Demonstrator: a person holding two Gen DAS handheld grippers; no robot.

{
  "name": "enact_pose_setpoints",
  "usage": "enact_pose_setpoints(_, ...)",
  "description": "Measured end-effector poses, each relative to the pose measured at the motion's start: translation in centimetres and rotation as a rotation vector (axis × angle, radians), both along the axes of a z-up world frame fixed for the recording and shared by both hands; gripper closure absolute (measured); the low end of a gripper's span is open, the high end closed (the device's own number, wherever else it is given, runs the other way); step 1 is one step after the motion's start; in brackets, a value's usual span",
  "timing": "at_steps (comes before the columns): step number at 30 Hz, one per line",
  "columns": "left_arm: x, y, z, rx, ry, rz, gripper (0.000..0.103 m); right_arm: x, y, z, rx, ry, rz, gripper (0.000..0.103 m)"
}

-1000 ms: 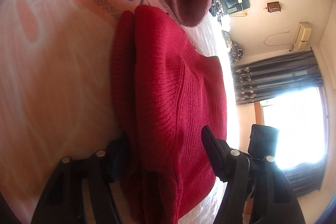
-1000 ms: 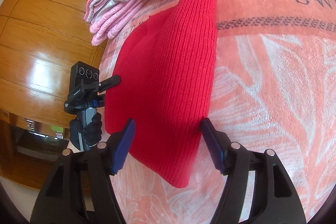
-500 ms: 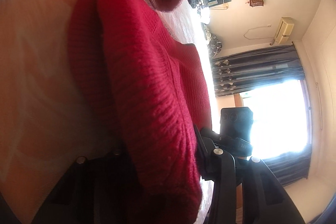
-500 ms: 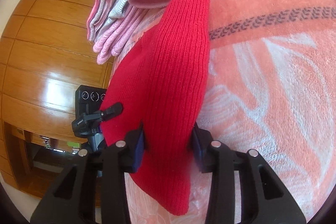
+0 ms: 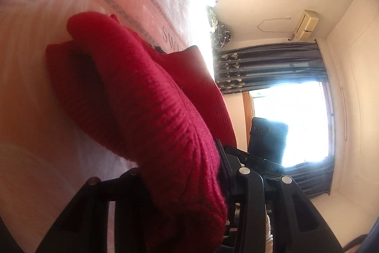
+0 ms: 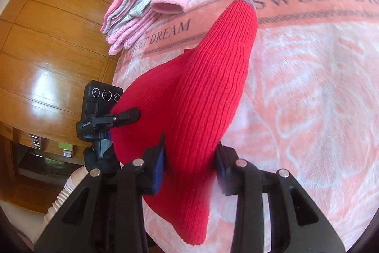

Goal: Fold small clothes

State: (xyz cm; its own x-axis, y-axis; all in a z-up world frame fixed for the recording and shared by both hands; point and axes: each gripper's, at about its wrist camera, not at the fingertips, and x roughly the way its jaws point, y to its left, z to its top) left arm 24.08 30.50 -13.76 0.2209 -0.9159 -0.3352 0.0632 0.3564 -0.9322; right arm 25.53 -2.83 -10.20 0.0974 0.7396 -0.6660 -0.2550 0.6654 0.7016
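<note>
We have both tools clamped on the red knit garment [image 6: 213, 91], which lies on the pink blanket [image 6: 319, 98] of the bed and is lifted at its near edge. Our right tool [image 6: 189, 158] pinches a ribbed fold between its two fingers, the fabric bulging out below them. Our left tool [image 5: 180, 172] grips the other near corner, the knit bunched thick between its fingers and draped over them. In the right wrist view the left tool shows at the garment's left edge, held by a gloved hand [image 6: 99, 160]. A stack of folded pink and grey clothes [image 6: 142, 11] sits at the far left of the blanket, well apart from the garment.
</note>
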Motion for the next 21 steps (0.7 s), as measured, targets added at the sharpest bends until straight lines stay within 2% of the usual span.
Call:
enact_pose_setpoints(3, -1.2, -2.7, -1.8, 0.086, 0.04, -0.052, 0.061, -1.5, -2.8, -3.1, -0.02, 0.05, -0.029, 0.068)
enact_pose_setpoints(5, -1.8, -3.3, -3.4, 0.129, 0.064, -0.05, 0.059, -1.9, -3.9, -5.8, -0.027, 0.098, -0.046, 0.067)
enact_pose_setpoints(8, -2.1, -3.4, -3.5, 0.147, 0.014, -0.045, 0.057, -2.0, -4.5, -7.9, 0.036, 0.125, -0.051, 0.062)
enact_pose_setpoints(11, -2.5, -3.8, -2.2, 0.21, -0.024, -0.038, 0.053, -2.4, -4.5, -7.0, 0.031, 0.086, -0.021, 0.054)
enact_pose_setpoints(14, -3.6, -4.0, -1.1, 0.247, -0.06, -0.032, 0.041, -3.6, -5.1, -6.1, 0.054, 0.07, -0.008, 0.039)
enact_pose_setpoints(19, -6.0, -3.6, -0.8, 0.303, -0.071, -0.021, 0.039, -6.8, -6.1, -7.0, 0.072, 0.121, 0.015, 0.038)
enact_pose_setpoints(21, -7.0, -3.5, -0.7, 0.307, -0.078, -0.018, 0.039, -7.7, -6.0, -7.5, 0.077, 0.132, 0.031, 0.044)
